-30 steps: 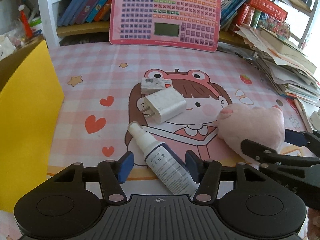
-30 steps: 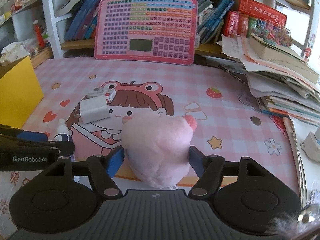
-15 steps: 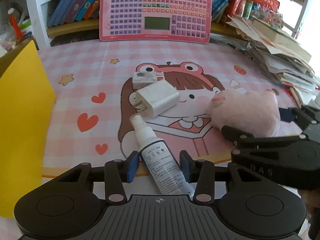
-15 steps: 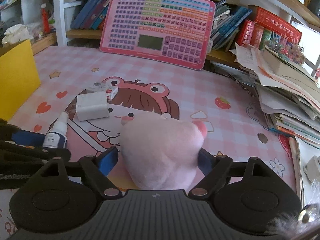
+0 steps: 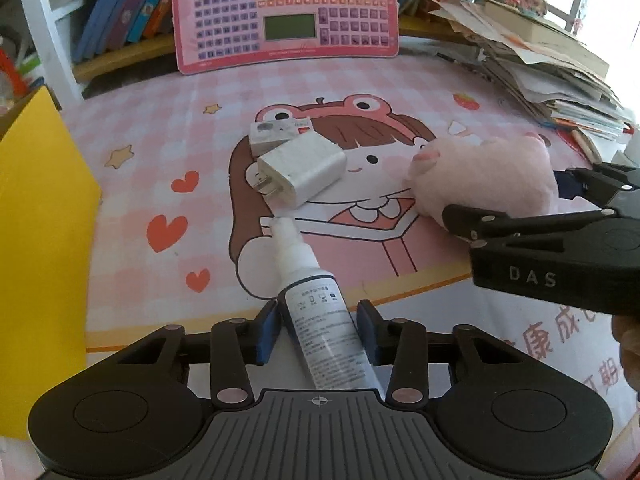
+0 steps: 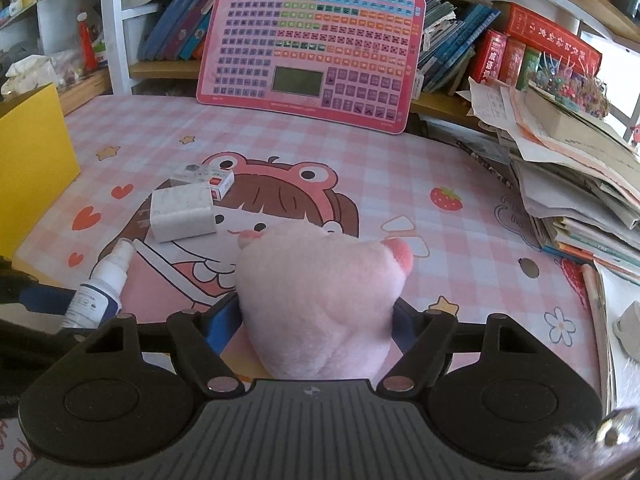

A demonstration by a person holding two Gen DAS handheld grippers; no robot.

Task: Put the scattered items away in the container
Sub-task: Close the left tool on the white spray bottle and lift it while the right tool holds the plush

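My left gripper (image 5: 318, 330) has closed around a white spray bottle (image 5: 320, 312) lying on the pink mat; its left pad touches the bottle, the right pad stands just off it. My right gripper (image 6: 318, 322) is shut on a pink plush toy (image 6: 320, 300), also seen in the left wrist view (image 5: 484, 176). A white charger plug (image 5: 300, 176) and a small white box (image 5: 278, 132) lie further back on the mat. The yellow container (image 5: 36, 216) stands at the left; it also shows in the right wrist view (image 6: 32, 160).
A pink keyboard toy (image 5: 286, 12) leans against the bookshelf at the back. A tall stack of papers and books (image 6: 572, 184) fills the right side. The pink cartoon mat (image 6: 380, 168) covers the table.
The left gripper's jaws have narrowed around the spray bottle and moved forward along it. The right gripper has closed tighter on the plush toy, and the view has come lower.
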